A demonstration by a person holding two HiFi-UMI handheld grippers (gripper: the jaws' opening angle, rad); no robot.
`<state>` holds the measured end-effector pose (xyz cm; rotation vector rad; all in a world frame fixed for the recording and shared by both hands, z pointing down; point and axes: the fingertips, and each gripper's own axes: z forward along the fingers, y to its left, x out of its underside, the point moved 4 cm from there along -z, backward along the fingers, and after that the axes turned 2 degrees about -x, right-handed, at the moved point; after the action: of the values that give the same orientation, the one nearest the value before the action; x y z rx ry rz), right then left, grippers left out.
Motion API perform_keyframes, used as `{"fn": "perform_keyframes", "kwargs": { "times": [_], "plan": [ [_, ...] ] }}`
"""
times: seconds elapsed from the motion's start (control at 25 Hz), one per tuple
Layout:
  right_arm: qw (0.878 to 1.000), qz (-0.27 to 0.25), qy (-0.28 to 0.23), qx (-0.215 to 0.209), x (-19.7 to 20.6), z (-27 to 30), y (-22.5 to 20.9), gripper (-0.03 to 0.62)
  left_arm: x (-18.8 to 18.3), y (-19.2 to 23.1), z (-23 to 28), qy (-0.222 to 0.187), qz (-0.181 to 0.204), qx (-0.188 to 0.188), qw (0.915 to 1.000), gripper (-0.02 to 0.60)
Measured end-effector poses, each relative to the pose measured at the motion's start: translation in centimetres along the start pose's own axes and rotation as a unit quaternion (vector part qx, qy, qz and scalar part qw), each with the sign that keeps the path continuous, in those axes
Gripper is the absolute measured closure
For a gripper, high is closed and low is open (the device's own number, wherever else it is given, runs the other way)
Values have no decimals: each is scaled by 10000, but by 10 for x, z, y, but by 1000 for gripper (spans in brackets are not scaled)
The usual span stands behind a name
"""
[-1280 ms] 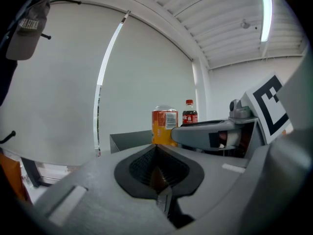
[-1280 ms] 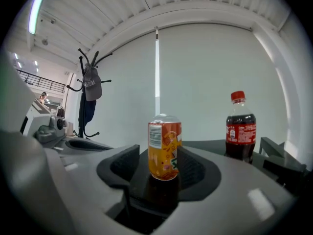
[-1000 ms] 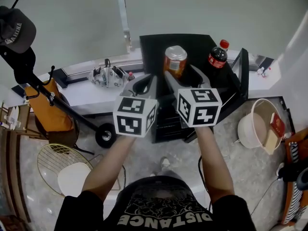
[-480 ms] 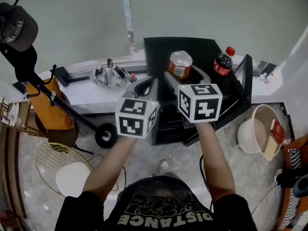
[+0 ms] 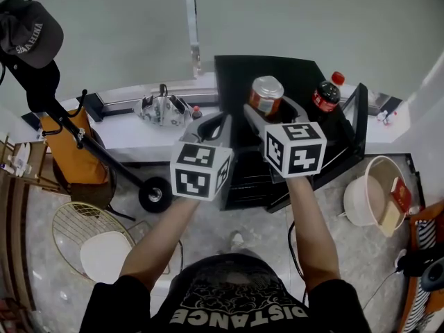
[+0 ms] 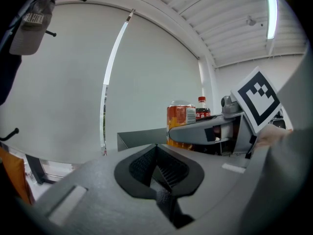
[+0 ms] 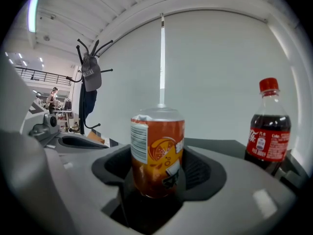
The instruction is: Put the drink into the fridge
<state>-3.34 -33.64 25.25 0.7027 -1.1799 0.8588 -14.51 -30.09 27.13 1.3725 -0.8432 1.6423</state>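
An orange drink [image 5: 267, 96] stands upright on top of the black fridge [image 5: 239, 75], whose door [image 5: 354, 116] hangs open on the right. My right gripper [image 5: 272, 107] reaches level around the drink [image 7: 157, 153]. Its jaws stand wide on either side of the drink and have just been closing a little. I see no pad pressing on it. A cola bottle [image 5: 326, 96] stands just right of it [image 7: 268, 131]. My left gripper [image 5: 208, 125] hovers to the drink's left, shut and empty [image 6: 156, 155]. It sees the drink [image 6: 181, 124] past the right gripper's finger.
A white ledge [image 5: 125, 134] with small clutter runs left of the fridge. A coat stand with a cap [image 5: 31, 26] and an orange bag stands far left. A wire stool [image 5: 90, 241] and a black wheel [image 5: 154, 194] sit on the floor, with a white bucket [image 5: 374, 193] at right.
The head view has drifted slightly, so everything sits a little further right in the picture. Both grippers, the drink and the cola bottle keep their places relative to the fridge.
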Motion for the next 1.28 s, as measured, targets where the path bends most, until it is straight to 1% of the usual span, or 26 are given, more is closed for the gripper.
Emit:
{"fn": "perform_keyframes", "kwargs": {
  "times": [0.36,0.72,1.0,1.28],
  "plan": [
    [9997,49,-234,75,0,-24,11,275,2,-13,-17,-7,59,144,9999,575],
    [9975,72,-594,379,3,-76,19,275,6,-44,-41,-52,131,484,9987,577],
    [9948,196,-702,711,16,-120,23,275,21,-79,-55,34,121,919,9957,577],
    [9913,344,-726,1042,45,-161,14,275,37,-120,-57,69,84,1356,9907,577]
  ]
}}
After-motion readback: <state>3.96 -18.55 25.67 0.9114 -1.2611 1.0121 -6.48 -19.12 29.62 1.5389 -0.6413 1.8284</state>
